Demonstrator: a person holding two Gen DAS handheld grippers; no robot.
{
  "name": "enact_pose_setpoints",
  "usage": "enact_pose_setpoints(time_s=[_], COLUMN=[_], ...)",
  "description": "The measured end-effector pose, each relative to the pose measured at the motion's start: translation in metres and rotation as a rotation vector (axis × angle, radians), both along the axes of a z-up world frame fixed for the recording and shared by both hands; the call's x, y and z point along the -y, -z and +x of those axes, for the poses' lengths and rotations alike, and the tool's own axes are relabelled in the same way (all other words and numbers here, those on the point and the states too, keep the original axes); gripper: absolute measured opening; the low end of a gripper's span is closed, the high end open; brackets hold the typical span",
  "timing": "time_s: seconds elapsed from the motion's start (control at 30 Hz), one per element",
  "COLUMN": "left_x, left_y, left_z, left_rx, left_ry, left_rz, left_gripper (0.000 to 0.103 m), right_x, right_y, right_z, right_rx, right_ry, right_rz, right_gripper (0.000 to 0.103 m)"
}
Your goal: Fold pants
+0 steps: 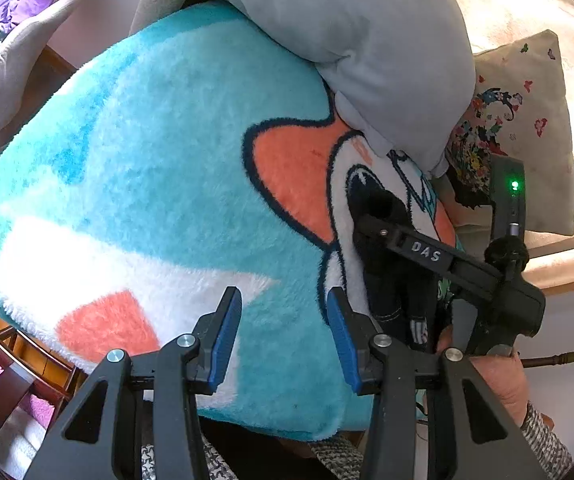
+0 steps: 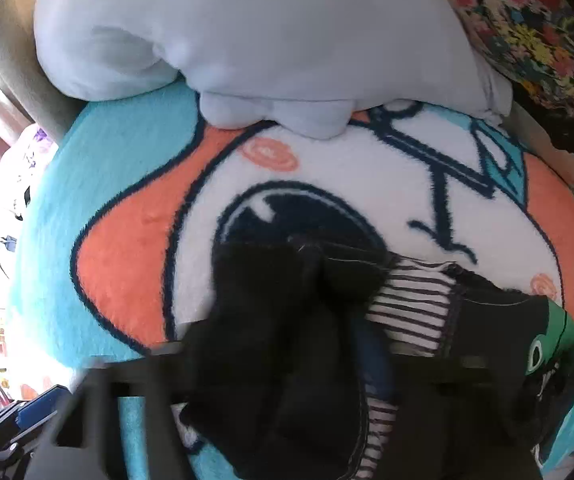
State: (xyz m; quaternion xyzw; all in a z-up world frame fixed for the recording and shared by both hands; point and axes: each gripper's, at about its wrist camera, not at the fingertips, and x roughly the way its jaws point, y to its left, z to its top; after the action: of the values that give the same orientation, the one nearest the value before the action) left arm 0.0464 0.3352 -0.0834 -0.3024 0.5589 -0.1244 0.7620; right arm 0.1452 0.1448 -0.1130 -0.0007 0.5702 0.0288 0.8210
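Note:
Dark pants (image 2: 287,320) with a striped lining lie bunched on a fluffy turquoise, white and orange blanket (image 1: 147,160). In the right wrist view the pants drape over my right gripper; its fingers are hidden under the cloth. In the left wrist view the right gripper (image 1: 391,264) holds the dark pants (image 1: 391,292) above the blanket, just right of my left gripper (image 1: 285,336). The left gripper is open and empty, its blue pads (image 1: 227,332) apart over the blanket.
A pale blue pillow (image 1: 367,40) lies at the blanket's far edge. A floral cushion (image 1: 519,120) sits to the right. A grey cloth (image 1: 19,60) and wooden furniture (image 1: 15,376) are at the left. The left gripper shows at the bottom left of the right wrist view (image 2: 27,420).

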Motion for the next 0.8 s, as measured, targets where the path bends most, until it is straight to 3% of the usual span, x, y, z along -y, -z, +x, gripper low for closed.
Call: enact_pose_setpoints(time_s=[0.07,0.43,0.57,0.8], left_x=[0.007,0.115,0.152,0.228], left_y=[-0.001,-0.009,-0.024,-0.047], left_z=[0.002,0.028,0.028,0.014], left_rx=[0.007,0.097,0.125,0.154], left_ry=[0.018,0.296,0.385,0.518], left_rz=[0.001,-0.016,-0.06,-0.052], left_gripper=[0.043,0.041,0.026,0.026], right_x=[0.012,0.078,0.121,0.212], right_y=[-0.005,-0.039,-0.056,-0.068], right_z=[-0.003,-0.03,-0.049,-0.094], right_rx=[-0.003,0.036,0.072,0.141], right_ry=[0.02,0.116,0.181,0.3], right_rz=[0.054,0.395,0.494,0.616], right_gripper=[0.034,0.031,0.031,0.031])
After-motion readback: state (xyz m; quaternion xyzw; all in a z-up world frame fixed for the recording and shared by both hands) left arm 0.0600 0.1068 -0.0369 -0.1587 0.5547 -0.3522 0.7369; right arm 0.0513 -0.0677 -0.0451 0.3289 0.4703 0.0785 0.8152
